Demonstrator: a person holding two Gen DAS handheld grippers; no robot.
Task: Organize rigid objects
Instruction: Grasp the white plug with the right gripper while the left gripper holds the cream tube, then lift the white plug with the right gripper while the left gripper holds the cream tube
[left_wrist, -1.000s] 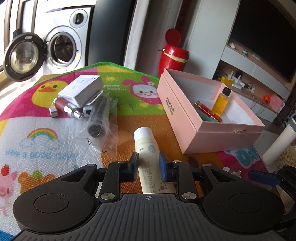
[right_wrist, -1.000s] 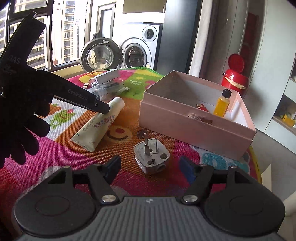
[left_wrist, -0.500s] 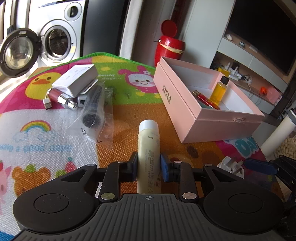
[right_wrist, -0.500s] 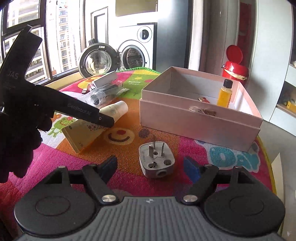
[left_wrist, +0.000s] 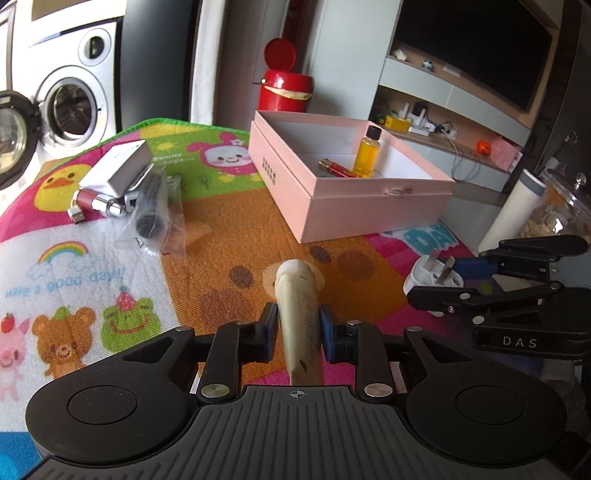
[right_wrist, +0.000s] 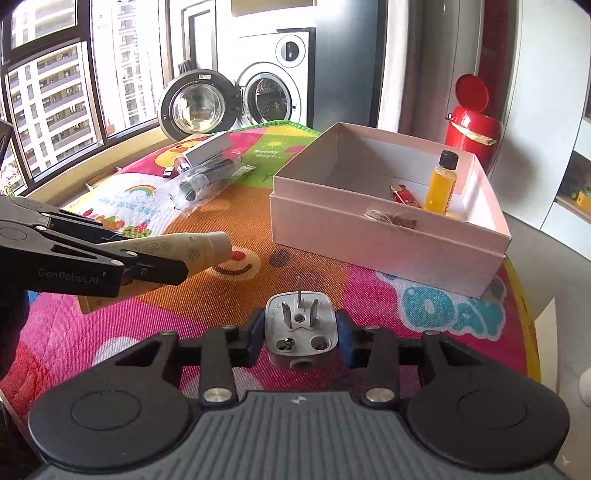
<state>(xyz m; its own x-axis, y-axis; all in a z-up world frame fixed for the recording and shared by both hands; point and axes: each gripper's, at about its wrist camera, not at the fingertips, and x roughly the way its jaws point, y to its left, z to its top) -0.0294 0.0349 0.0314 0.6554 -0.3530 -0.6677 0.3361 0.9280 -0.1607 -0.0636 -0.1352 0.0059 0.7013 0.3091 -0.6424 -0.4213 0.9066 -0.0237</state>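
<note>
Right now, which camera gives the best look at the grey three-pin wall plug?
The right wrist view: the grey three-pin wall plug sits centred and close, pins up, between the right tongs, whose pads press its sides. The left wrist view shows it only small at the right edge, partly hidden behind those tongs.

Cream tube (left_wrist: 300, 325): its crimped tail passes below the left claw (left_wrist: 298, 334) housing and is hidden; its printed label is too blurred to read. Plug adapter (right_wrist: 301, 326): its flanks are covered by the right claw's (right_wrist: 301, 332) pads, and in the left wrist view that claw hides its lower half. Lighter (right_wrist: 404, 197) in the pink box (right_wrist: 388, 254): partly masked by the near wall (markings illegible). Black item in the clear bag (left_wrist: 155, 210): form indistinct. Washing-machine door (left_wrist: 11, 140): cut by the left edge.
</note>
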